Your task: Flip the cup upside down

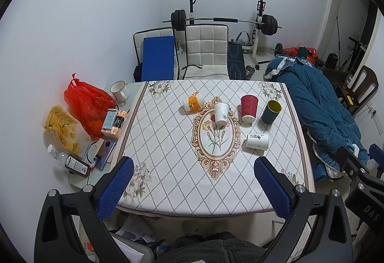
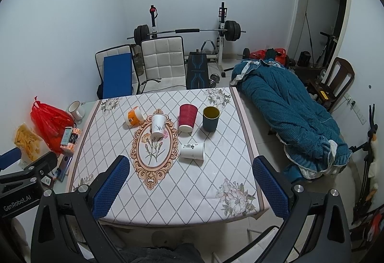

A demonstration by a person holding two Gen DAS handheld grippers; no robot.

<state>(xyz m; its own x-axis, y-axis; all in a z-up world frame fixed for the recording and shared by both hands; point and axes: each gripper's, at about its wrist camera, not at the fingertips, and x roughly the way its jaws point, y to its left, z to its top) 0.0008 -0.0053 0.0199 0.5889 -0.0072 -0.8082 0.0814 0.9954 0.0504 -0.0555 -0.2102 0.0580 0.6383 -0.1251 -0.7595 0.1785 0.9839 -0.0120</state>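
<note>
Blue-padded left gripper [image 1: 194,185] raised, fingers apart

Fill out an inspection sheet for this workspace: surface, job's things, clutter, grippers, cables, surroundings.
Surface: tablecloth with diamond pattern and floral oval.
Job's things: blue cup, red cup and white cup upright; orange cup and printed cup on their sides.
Clutter: red bag, chips, mug, boxes, phone at table's left.
Grippers: left gripper and right gripper open, empty.
Cables: black cable on chair.
Surroundings: barbell rack, blue quilt, doorway.
</note>
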